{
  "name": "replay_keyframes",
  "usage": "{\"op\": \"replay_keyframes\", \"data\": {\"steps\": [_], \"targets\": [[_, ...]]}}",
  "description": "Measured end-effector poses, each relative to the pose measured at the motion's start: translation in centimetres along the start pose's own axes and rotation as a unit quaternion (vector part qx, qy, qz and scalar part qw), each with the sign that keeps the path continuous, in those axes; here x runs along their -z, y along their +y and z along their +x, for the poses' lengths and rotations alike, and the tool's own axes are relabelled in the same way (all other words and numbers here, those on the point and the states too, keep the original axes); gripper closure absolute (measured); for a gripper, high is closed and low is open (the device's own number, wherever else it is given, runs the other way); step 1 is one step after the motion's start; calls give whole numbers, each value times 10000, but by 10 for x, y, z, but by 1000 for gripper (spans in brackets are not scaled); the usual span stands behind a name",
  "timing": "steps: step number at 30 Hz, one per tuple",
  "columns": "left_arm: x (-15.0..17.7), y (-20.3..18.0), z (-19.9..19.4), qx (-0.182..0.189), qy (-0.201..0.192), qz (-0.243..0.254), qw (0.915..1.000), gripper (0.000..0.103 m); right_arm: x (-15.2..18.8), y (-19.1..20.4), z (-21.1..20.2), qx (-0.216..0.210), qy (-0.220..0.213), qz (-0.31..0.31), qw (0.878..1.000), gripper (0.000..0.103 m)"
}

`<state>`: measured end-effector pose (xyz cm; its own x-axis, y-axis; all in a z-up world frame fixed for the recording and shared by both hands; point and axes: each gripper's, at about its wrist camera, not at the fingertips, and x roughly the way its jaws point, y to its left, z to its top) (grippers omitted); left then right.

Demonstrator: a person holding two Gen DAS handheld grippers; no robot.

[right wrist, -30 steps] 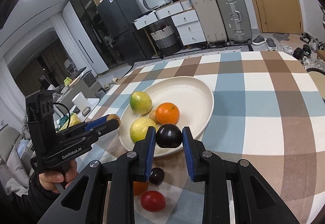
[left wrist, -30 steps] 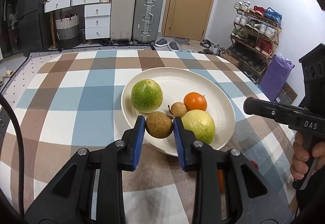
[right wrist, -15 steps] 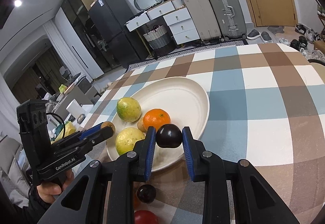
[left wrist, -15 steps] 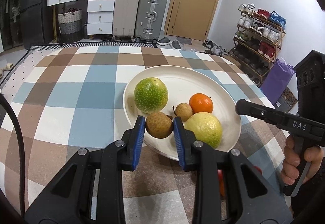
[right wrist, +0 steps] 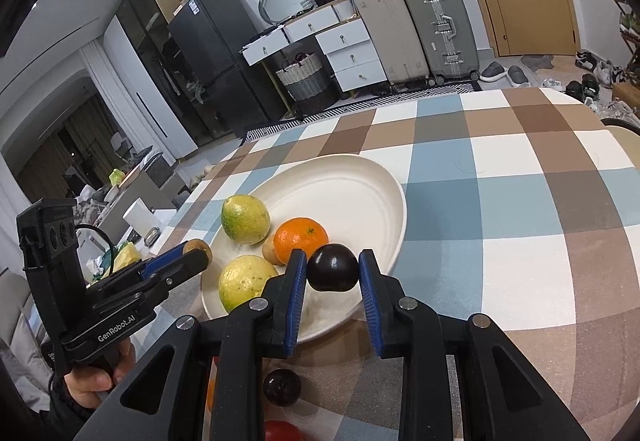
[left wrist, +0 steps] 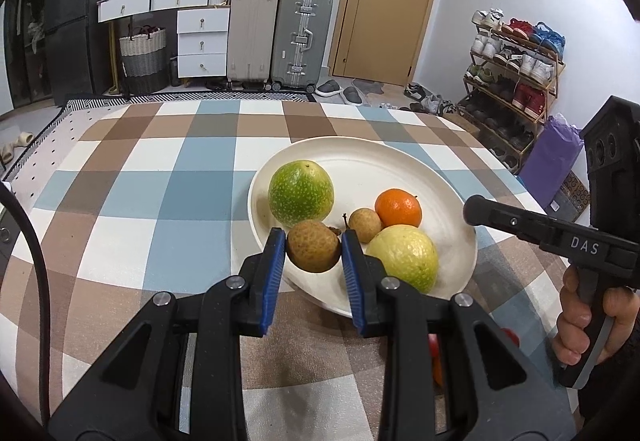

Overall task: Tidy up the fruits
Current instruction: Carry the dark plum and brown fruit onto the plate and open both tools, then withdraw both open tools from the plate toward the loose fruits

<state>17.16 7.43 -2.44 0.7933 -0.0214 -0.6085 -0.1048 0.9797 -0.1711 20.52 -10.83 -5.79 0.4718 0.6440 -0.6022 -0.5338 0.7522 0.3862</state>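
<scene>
Between the blue pads of the left hand-held gripper (left wrist: 313, 249) sits a round brown fruit (left wrist: 313, 246), clamped above the near left rim of the white plate (left wrist: 360, 157); the plate's free floor lies ahead and right. The right hand-held gripper (right wrist: 333, 268) grips a dark plum (right wrist: 333, 267) over the near right rim, bare plate just beyond. Neither fruit has a long axis; both hands look equally close to the checked tabletop (left wrist: 132, 193).

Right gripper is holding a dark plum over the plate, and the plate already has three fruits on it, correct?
Not quite: the plate holds four fruits, as the left wrist view shows. The right gripper does hold the dark plum over it.
</scene>
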Motion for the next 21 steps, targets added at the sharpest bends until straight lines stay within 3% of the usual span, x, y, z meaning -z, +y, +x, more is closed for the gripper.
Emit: {"op": "replay_keyframes", "data": {"steps": [3,6,9,11,15,17,21], "targets": [[0,1,-3,-19,-45,-11,10000,77,-1,-1,-1,-42,-33,18,10000,76],[1,0,-6,-14,-93,13,10000,77,1,-1,0,-23,-39,29,10000,65],[1,0,-8,4,-124,27,9999,77,1,-1,-2,-29,-89,13,10000,64],[1,0,-8,-15,-124,24,9999,77,2,-1,-5,26,-180,23,9998,55],[1,1,-10,-51,-170,-19,9998,77,3,-2,-8,38,-256,70,9996,50],[2,1,-10,-136,-98,-11,9999,67,3,-3,-10,74,-319,72,9994,34],[5,0,-16,-190,-87,-9,9998,40,3,-3,-15,167,-366,60,9992,21]]}}
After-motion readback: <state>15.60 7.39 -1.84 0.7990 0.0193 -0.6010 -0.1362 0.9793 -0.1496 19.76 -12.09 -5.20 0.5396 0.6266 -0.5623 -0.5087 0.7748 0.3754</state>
